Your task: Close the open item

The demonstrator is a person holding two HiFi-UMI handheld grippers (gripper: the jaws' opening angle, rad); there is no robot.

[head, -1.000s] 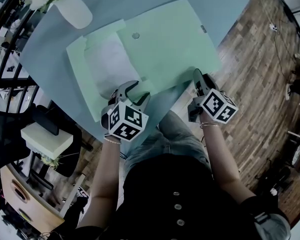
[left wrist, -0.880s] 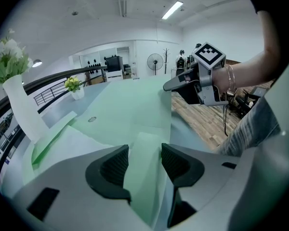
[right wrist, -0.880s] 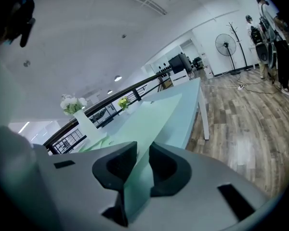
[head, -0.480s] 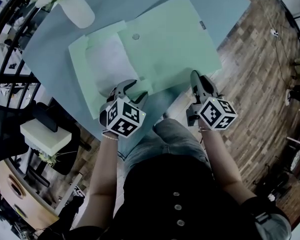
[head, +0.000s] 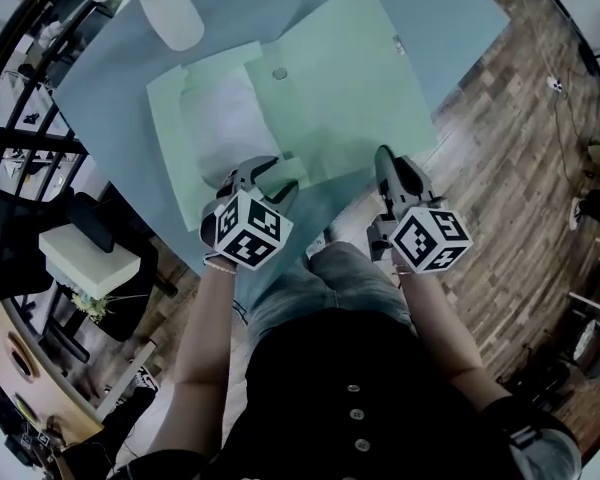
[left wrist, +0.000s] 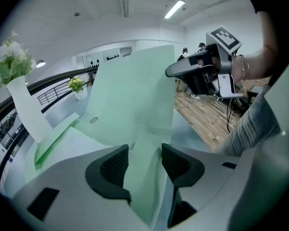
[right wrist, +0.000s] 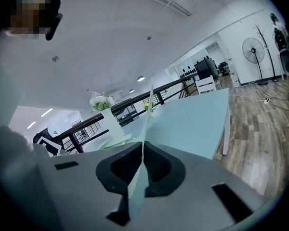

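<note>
A pale green folder [head: 330, 98] lies open on the blue-grey table [head: 450, 18], with white sheets [head: 225, 123] in its left half and a snap button [head: 279, 73] near the fold. My right gripper [head: 385, 158] is at the near right corner of the right cover. Its jaws have just been closing and are shut on the cover's thin edge [right wrist: 147, 114], which runs between the pads of the right gripper [right wrist: 142, 158]. The left gripper [head: 265, 173] stands at the folder's near edge. Its jaws are apart, with a green flap [left wrist: 144, 143] lying between them. The raised cover [left wrist: 135, 90] fills the left gripper view.
A white vase [head: 170, 8] with flowers stands at the table's far left corner. Black railings and a chair [head: 90, 258] are to the left below the table. Wooden floor [head: 520, 148] lies to the right. The person's lap is right at the table's near edge.
The right gripper has closed on the cover's edge and risen with it, turning a little. The left gripper has stayed in place at the flap.
</note>
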